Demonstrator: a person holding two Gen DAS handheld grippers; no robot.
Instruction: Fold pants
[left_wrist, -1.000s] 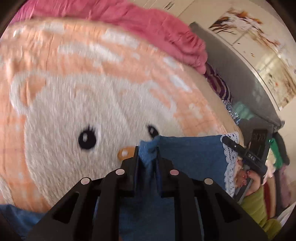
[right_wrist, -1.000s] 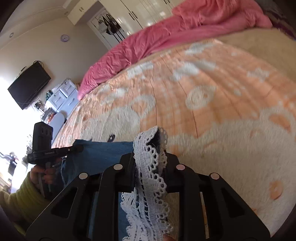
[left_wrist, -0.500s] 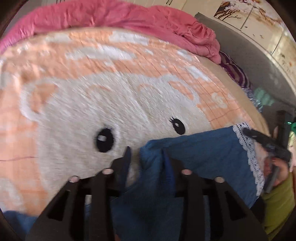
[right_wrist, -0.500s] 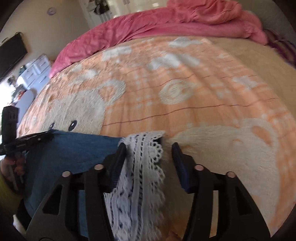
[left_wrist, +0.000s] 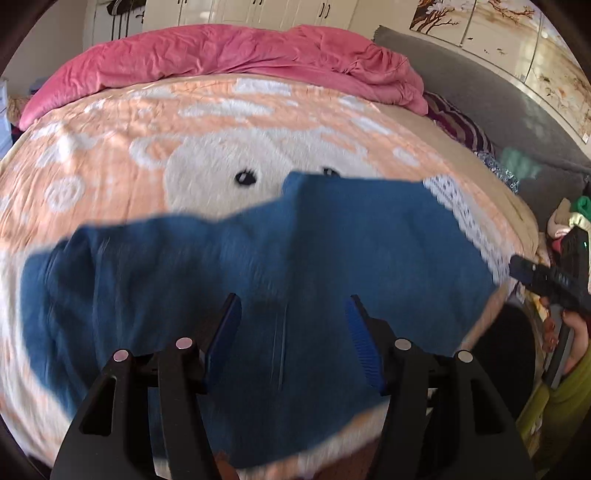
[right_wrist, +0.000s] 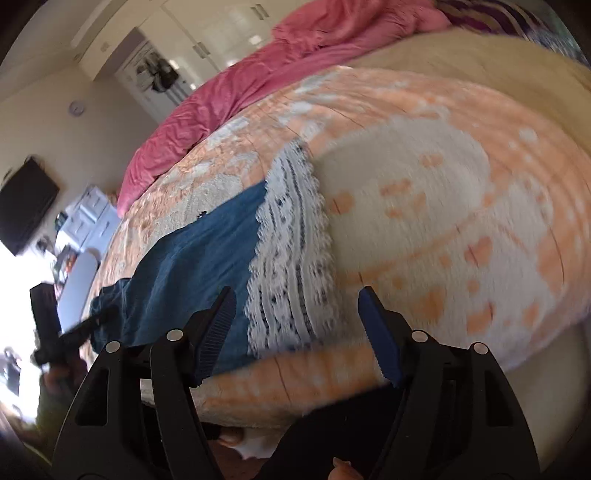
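Observation:
Blue pants (left_wrist: 258, 266) with a white lace hem (left_wrist: 461, 218) lie spread on an orange bear-print blanket (left_wrist: 147, 140) covering the bed. My left gripper (left_wrist: 291, 317) hovers over the blue cloth, its jaws opening, pads apart and free of the fabric. In the right wrist view the pants (right_wrist: 192, 266) end in the lace hem (right_wrist: 291, 258). My right gripper (right_wrist: 295, 314) hangs above that lace, jaws opening, nothing pressed between them. The other gripper (left_wrist: 554, 280) shows at the right edge of the left wrist view, in a hand.
A crumpled pink duvet (left_wrist: 236, 55) lies along the bed's far side. A grey headboard (left_wrist: 480, 96) and striped cloth (left_wrist: 461, 129) stand at right. A clothes heap (left_wrist: 569, 221) sits beyond the bed's corner. A wall TV (right_wrist: 26, 206) and white drawers (right_wrist: 88, 218) are at left.
Both grippers let go: the left released the blue cloth, the right released the lace hem. Both drew back toward the near bed edge, and the pants now lie flat on the blanket.

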